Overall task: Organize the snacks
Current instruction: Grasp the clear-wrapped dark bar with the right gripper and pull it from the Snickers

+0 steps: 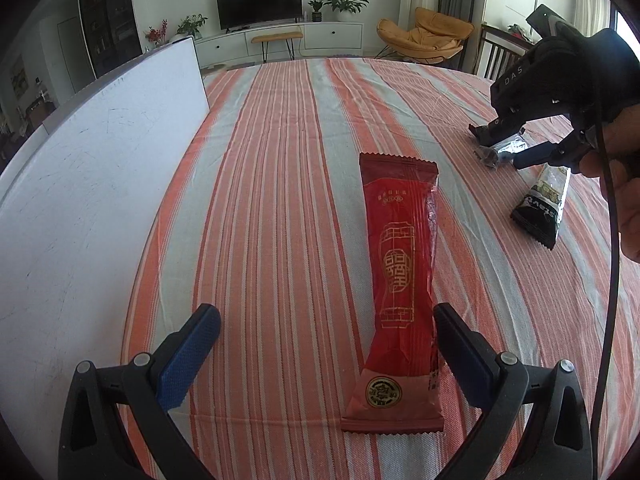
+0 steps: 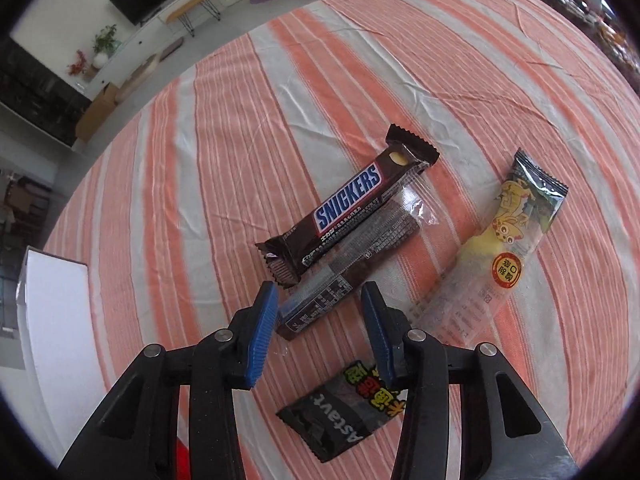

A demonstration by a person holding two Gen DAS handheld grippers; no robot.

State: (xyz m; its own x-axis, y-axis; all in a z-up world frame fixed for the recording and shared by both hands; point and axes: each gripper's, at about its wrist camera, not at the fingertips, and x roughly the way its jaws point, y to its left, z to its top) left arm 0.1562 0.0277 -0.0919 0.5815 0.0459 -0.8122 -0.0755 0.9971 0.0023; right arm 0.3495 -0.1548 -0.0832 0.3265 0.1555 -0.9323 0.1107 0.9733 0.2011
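Striped desk (image 1: 280,160), snacks loose on it. Left gripper (image 1: 324,344) low over desk, jaws spread wide, empty. Red pack (image 1: 400,280) flat, lengthwise along the view, its near half between the left jaws but nearer the right-hand one; touching or not, cannot tell. White board (image 1: 100,200) well left of red pack.

Right gripper (image 2: 320,320) jaws spread, empty, straddling near end of brown wafer pack (image 2: 352,264); no contact visible yet. Snickers (image 2: 348,204) lying against wafer pack's far-left side, overlapping or just touching. Yellow pack (image 2: 496,256) right of wafer pack, apart from it. Black pack (image 2: 344,412) nearer than wafer pack, partly under right gripper. Same gripper seen in left view (image 1: 512,148), far right of red pack, tips down at the wafer pack.

Step in hand, judged: right grasp of wafer pack; left likely lining up on red pack.

Doing it well:
- Lower right jaws to desk level before closing, or the flat pack slips out.
- Pinch across the narrow width, a bit in from the sealed end, onto the solid bar rather than the crimp.
- Keep left-hand jaw clear of Snickers' tail; risk of dragging both.
- Light squeeze only; wafer probably brittle.
- Lift straight up, avoid snagging cloth.
- Shift left gripper rightward to centre red pack before closing.
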